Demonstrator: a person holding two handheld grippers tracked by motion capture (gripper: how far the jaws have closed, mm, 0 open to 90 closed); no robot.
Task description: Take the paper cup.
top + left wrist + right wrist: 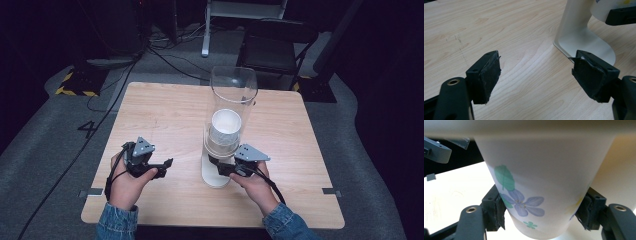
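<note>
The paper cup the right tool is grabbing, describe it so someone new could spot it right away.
Start at the tall clear tube standing on a white base near the middle of the wooden table. The paper cup hangs at the bottom of that tube's stack, between the right tool's jaws. It is white, printed with a purple flower and green leaf.

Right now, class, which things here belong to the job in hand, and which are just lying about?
In the job:
- paper cup, clamped between the right gripper jaws
- cup dispenser, clear tube on a white stand
- left gripper, open beside the stand, holding nothing
- table

Lying about:
- black chair behind the table
- floor cables
- number 4 on the floor
</note>
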